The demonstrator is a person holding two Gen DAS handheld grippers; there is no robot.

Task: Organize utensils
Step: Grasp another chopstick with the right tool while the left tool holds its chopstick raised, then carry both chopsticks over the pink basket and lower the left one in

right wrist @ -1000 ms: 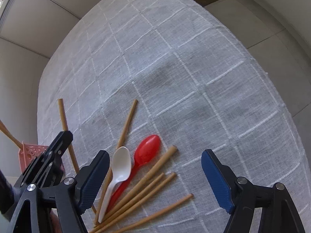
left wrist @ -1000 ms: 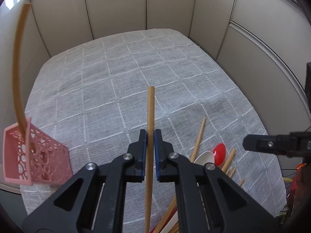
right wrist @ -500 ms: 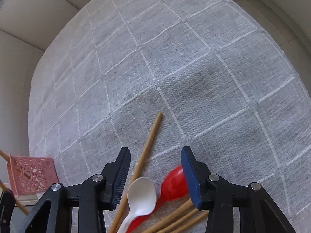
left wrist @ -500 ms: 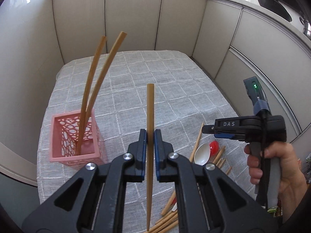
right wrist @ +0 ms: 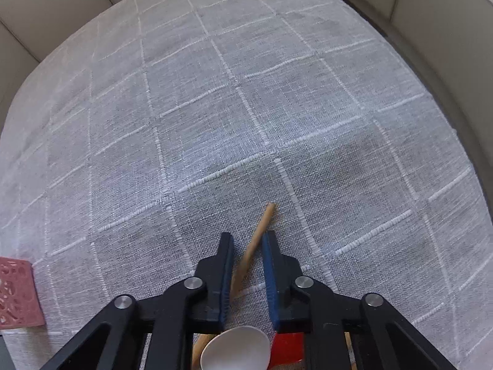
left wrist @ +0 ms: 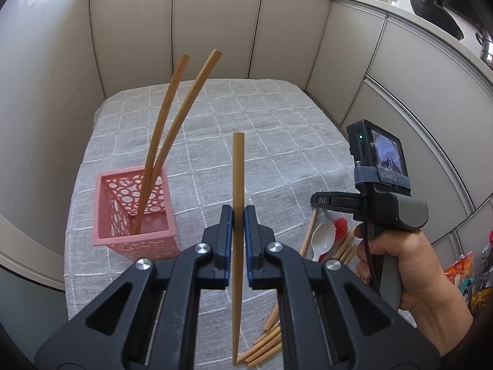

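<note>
My left gripper (left wrist: 237,215) is shut on a wooden chopstick (left wrist: 238,185) and holds it upright above the grey checked cloth (left wrist: 262,129), right of the pink perforated holder (left wrist: 135,212). Two chopsticks (left wrist: 172,123) stand in that holder. My right gripper (right wrist: 246,243) is low over the cloth, its jaws narrowly open on either side of a lying chopstick (right wrist: 257,237). A white spoon (right wrist: 237,351) and a red spoon (right wrist: 286,351) lie under it. The right gripper also shows in the left wrist view (left wrist: 320,200).
Several more chopsticks (left wrist: 265,339) lie on the cloth near its front edge, by the spoons (left wrist: 323,237). Beige panel walls (left wrist: 215,30) close in the table at the back and sides. A corner of the pink holder (right wrist: 15,296) shows at the left.
My left gripper has risen and pulled back with its chopstick; the holder now shows whole. My right gripper has come down over the lying chopstick and its jaws have narrowed around it.
</note>
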